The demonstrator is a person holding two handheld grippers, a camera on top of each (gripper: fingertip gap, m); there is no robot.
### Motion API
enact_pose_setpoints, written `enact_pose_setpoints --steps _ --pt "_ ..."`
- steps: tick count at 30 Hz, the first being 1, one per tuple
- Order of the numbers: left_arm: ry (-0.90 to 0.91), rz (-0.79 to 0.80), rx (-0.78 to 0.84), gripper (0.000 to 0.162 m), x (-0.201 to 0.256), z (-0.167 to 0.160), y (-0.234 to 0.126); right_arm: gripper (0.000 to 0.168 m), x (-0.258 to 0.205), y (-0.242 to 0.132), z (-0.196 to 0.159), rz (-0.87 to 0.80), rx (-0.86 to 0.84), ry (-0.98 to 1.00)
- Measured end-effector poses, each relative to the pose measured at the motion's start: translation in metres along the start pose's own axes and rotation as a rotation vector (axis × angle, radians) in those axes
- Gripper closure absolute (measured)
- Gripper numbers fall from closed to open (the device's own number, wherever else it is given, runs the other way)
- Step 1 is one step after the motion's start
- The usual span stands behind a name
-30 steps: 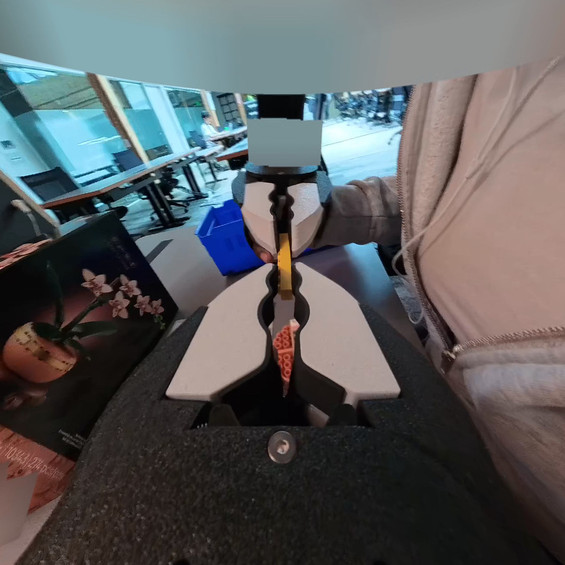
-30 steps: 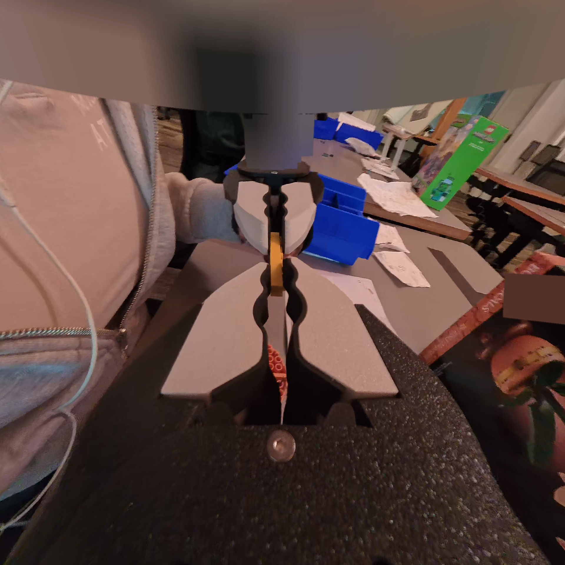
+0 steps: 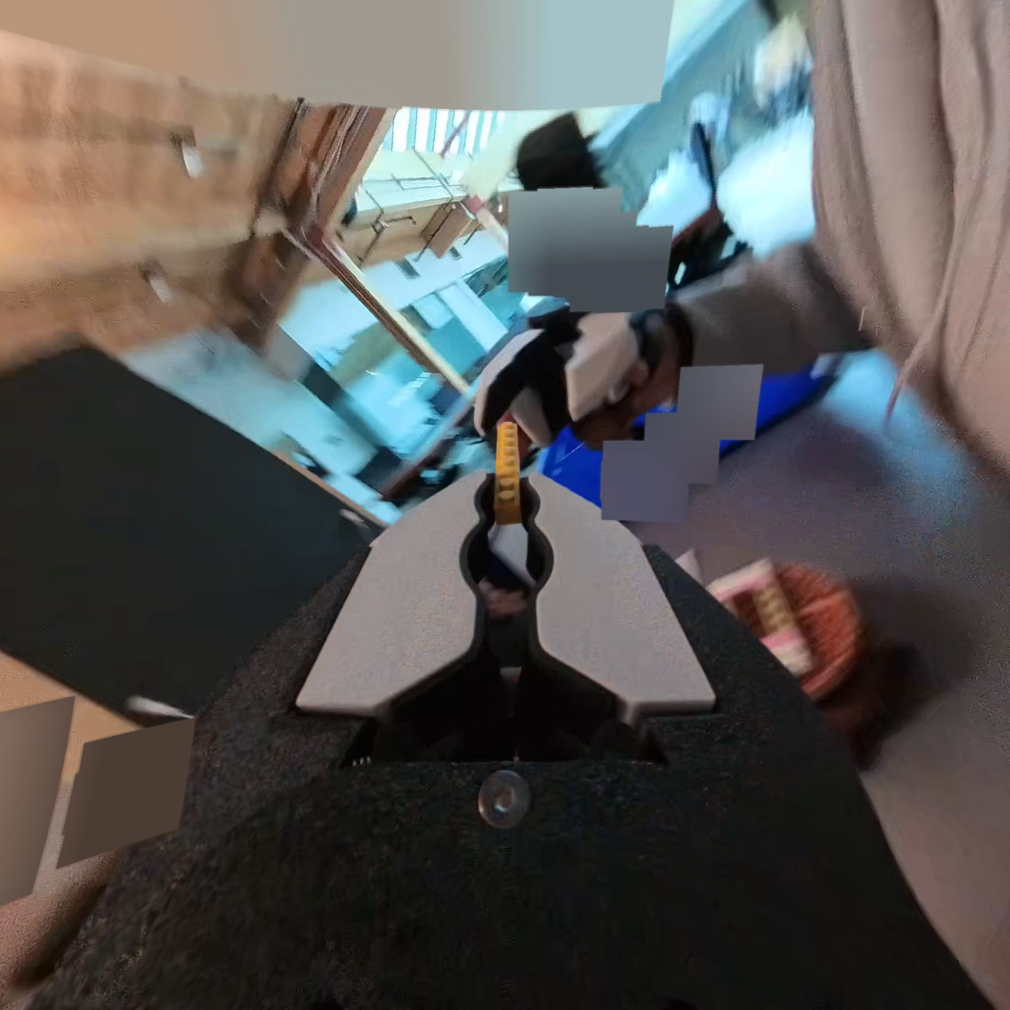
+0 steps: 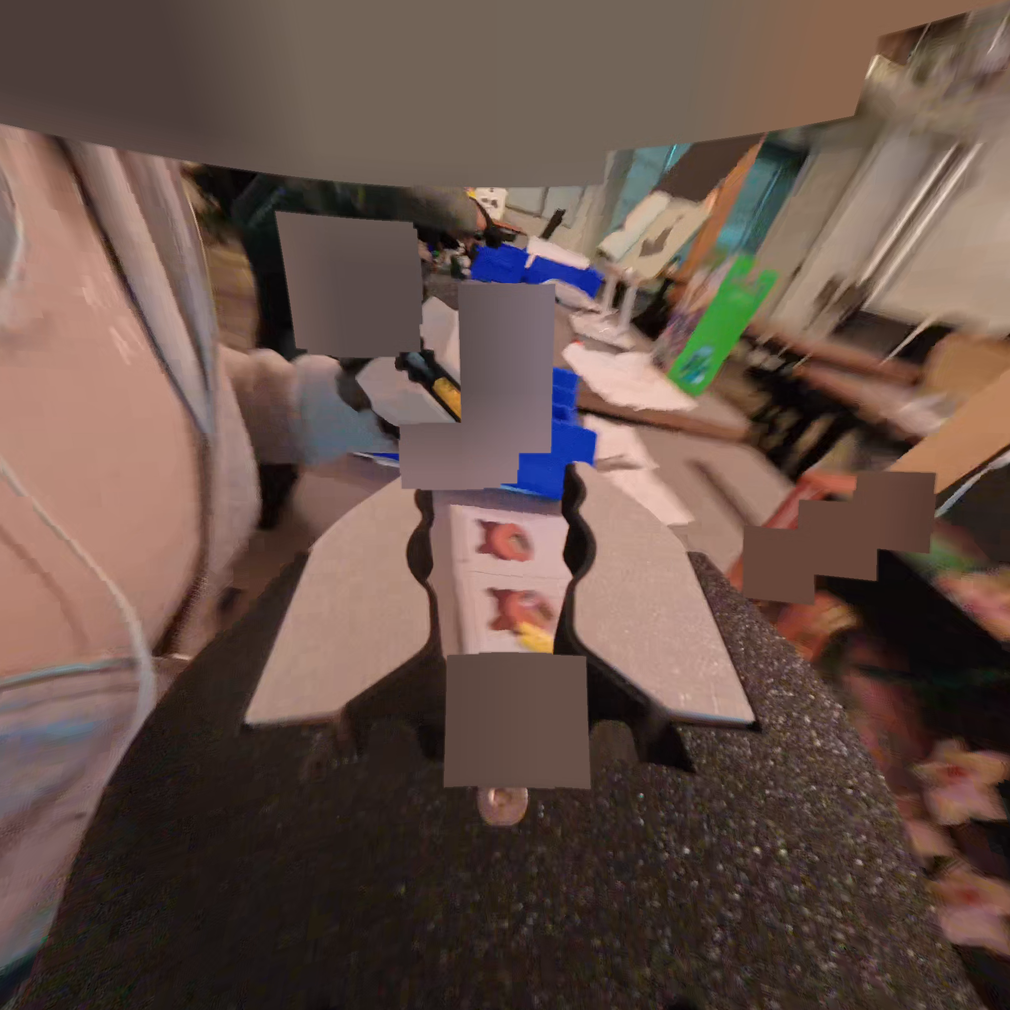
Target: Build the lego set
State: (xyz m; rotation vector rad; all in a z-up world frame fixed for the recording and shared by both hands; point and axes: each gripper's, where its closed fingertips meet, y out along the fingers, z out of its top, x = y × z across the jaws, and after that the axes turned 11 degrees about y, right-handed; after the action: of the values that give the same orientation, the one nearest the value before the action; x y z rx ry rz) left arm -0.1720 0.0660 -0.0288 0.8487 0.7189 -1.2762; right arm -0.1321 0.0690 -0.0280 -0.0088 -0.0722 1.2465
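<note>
Blue bins (image 4: 563, 437) stood on the tabletop (image 4: 727, 492), contents hidden. The left claw (image 3: 505, 492) was clamped on a yellow brick (image 3: 505, 475) jutting past its tips. The right claw (image 4: 497, 492) gaped apart, empty.

A yellow studded lego plate (image 3: 506, 481) showed centre frame; blue bins (image 4: 568, 442) mid-frame; a green box (image 4: 721, 328) upper right.

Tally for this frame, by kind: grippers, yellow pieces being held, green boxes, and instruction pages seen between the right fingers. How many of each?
Grippers: 2 (left gripper, right gripper)
Held yellow Lego piece: 1, in the left gripper
Green box: 1
Instruction page: 1
Total: 5
</note>
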Motion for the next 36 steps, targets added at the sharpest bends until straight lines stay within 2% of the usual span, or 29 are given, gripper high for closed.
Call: enact_pose_setpoints --steps 2,5,7,10,13,16,19,21,22,25,28,30,32,36 --pt "0.277 -0.027 -0.085 0.155 0.004 -0.004 0.003 0.122 -0.002 0.004 -0.008 0.066 -0.022 0.211" --pt "0.521 -0.06 -0.145 0.154 0.005 -0.011 0.006 0.128 -0.005 0.011 -0.004 0.165 0.021 0.489" --pt "0.62 -0.062 -0.165 0.154 0.003 -0.014 0.008 0.137 0.002 0.014 -0.004 0.176 0.038 0.622" --pt "0.658 -0.064 -0.159 0.154 0.003 -0.013 0.01 0.142 0.006 0.018 -0.008 0.205 0.048 0.701" --pt "0.641 -0.056 -0.143 0.155 0.003 -0.011 0.011 0.156 0.002 0.02 -0.004 0.258 0.073 0.706" --pt "0.571 -0.045 -0.12 0.154 0.002 -0.009 0.01 0.159 0.0 0.02 -0.002 0.282 0.099 0.673" --pt "0.415 -0.028 -0.111 0.152 0.001 -0.013 0.009 0.161 0.0 0.021 -0.001 0.267 0.129 0.664" --pt "0.246 -0.006 -0.091 0.136 0.0 -0.016 0.008 0.161 -0.001 0.021 -0.003 0.249 0.135 0.631" --pt "0.175 0.006 -0.07 0.135 -0.001 -0.016 0.007 0.161 -0.001 0.021 -0.002 0.246 0.14 0.628" --pt "0.072 0.047 -0.038 0.131 -0.003 -0.016 0.004 0.161 0.001 0.022 -0.003 0.229 0.149 0.647" --pt "0.069 0.056 -0.034 0.138 -0.002 -0.014 0.004 0.161 0.003 0.026 -0.01 0.209 0.119 0.701" --pt "0.047 0.055 -0.038 0.156 -0.001 -0.016 0.004 0.161 0.004 0.027 -0.015 0.202 0.103 0.724" --pt "0.017 0.024 -0.04 0.162 0.003 -0.019 0.004 0.161 0.005 0.028 -0.017 0.202 0.096 0.746" --pt "0.007 0.022 -0.069 0.161 0.002 -0.022 0.001 0.161 0.006 0.033 -0.02 0.209 0.091 0.783"
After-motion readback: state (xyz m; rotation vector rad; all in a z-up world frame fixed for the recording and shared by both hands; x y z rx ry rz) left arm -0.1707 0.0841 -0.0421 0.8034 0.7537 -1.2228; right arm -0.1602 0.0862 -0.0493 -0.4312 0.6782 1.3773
